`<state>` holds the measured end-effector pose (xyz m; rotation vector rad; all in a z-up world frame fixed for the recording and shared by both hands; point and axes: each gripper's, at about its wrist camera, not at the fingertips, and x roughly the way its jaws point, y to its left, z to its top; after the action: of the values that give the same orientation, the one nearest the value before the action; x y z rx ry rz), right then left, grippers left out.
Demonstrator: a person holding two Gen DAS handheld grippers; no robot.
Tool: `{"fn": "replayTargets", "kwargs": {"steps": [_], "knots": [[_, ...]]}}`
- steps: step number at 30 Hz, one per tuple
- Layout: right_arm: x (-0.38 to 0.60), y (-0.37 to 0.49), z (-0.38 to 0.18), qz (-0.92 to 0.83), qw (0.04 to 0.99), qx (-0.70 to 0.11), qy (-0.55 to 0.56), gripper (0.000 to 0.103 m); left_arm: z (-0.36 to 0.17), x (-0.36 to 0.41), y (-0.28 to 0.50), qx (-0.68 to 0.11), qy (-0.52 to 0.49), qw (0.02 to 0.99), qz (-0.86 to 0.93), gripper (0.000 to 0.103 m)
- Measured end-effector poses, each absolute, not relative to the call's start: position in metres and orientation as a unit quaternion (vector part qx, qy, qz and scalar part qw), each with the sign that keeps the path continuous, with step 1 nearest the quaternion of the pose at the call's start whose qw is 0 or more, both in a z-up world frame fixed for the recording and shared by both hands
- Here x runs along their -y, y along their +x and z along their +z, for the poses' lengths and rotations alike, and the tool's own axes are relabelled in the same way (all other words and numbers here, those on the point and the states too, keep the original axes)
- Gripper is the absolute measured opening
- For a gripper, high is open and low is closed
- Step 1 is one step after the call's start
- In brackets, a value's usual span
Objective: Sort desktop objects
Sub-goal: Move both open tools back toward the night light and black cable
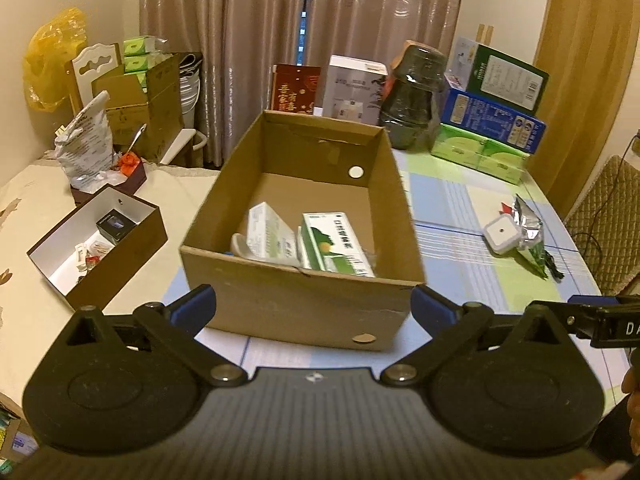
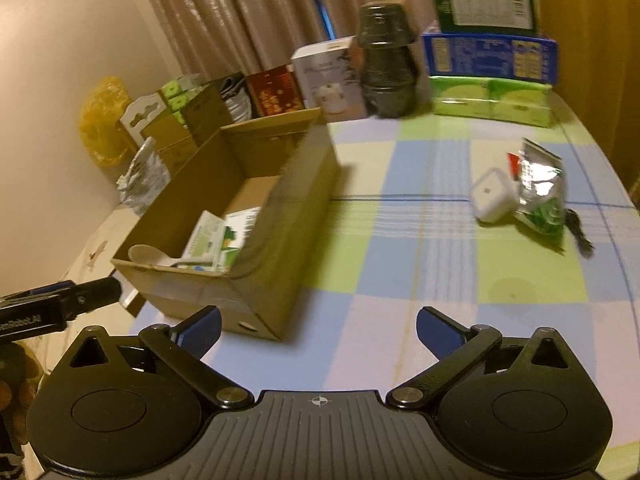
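Curtains [image 1: 256, 40] hang along the back, a yellow plastic bag [image 1: 48, 56] sits in the left corner, and what looks like a white chair back [image 1: 94, 66] pokes up beside a cardboard carton [image 1: 140, 96].

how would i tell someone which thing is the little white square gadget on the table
Start at the big open cardboard box on the checked tablecloth, then look across the bare cloth toward the table's rounded edge. There the white square gadget lies against a crinkled silver foil packet. It alone there is smooth, white and rounded-cornered, with a small mark in its centre.
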<state>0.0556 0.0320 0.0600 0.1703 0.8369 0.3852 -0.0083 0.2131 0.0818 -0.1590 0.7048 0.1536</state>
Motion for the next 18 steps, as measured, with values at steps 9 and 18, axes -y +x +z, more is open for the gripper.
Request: {"fn": "replayTargets", "kwargs": {"steps": [9, 18], "knots": [[0.026, 0.038, 0.062, 0.135, 0.901, -0.400, 0.101, 0.101, 0.084, -0.186, -0.013, -0.342, -0.083, 0.934, 0.055, 0.102], [0.079, 0.029, 0.062, 0.087, 0.907, -0.393, 0.126, 0.101, 0.085, -0.150, -0.004, -0.346, -0.074, 0.935, 0.015, 0.102]]}}
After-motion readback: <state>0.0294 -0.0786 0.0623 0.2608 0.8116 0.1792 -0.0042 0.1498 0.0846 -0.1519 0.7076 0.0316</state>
